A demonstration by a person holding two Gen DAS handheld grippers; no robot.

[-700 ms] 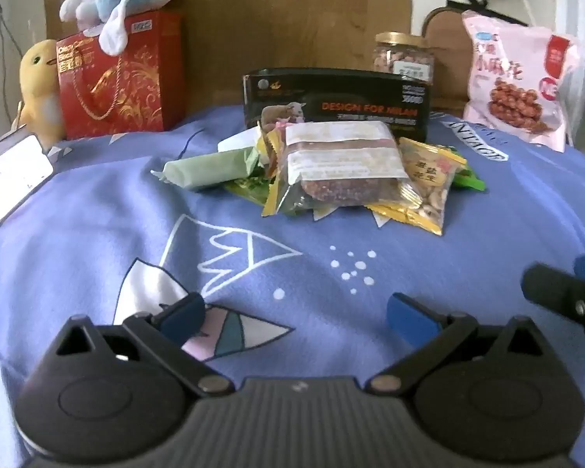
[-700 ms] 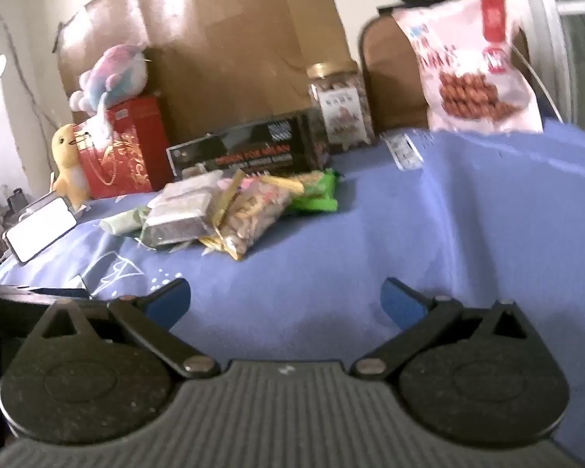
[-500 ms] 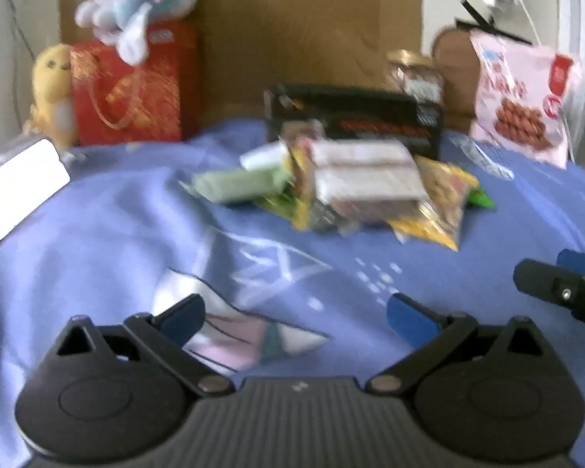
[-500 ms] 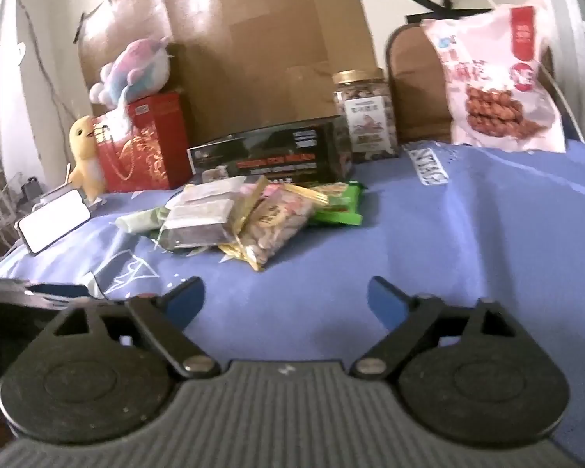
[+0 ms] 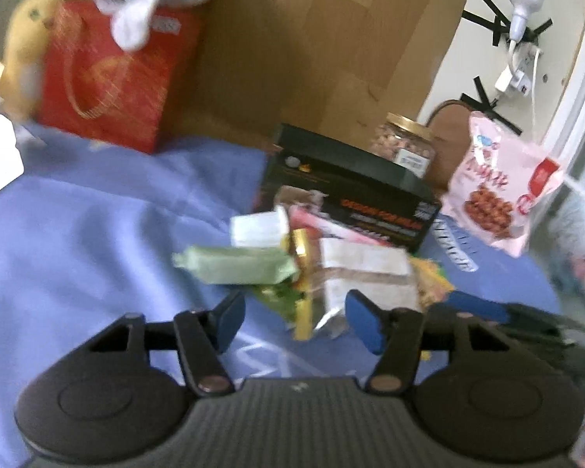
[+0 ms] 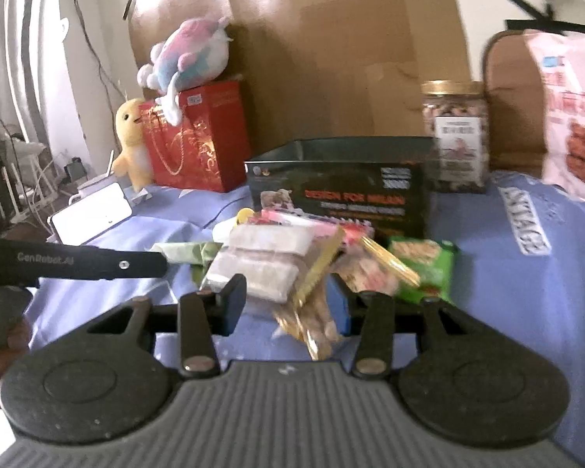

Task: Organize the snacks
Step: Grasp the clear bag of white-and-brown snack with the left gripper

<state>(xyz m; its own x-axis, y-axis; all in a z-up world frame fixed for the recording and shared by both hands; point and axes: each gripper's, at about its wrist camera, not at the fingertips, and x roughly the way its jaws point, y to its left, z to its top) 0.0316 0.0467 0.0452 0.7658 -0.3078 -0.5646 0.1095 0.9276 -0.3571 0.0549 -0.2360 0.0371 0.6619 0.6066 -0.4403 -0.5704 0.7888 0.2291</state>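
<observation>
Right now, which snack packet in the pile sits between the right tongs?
The yellow-edged clear nut packet between the right tongs; the bright green packet lies beyond.

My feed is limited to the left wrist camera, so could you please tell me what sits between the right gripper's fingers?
Observer: A yellow-edged nut packet sits between the fingers of the right gripper, which stand apart.
Operator: Thank you. What lies on the far right of the pile?
Observer: A green packet lies there, in front of the black box.
</observation>
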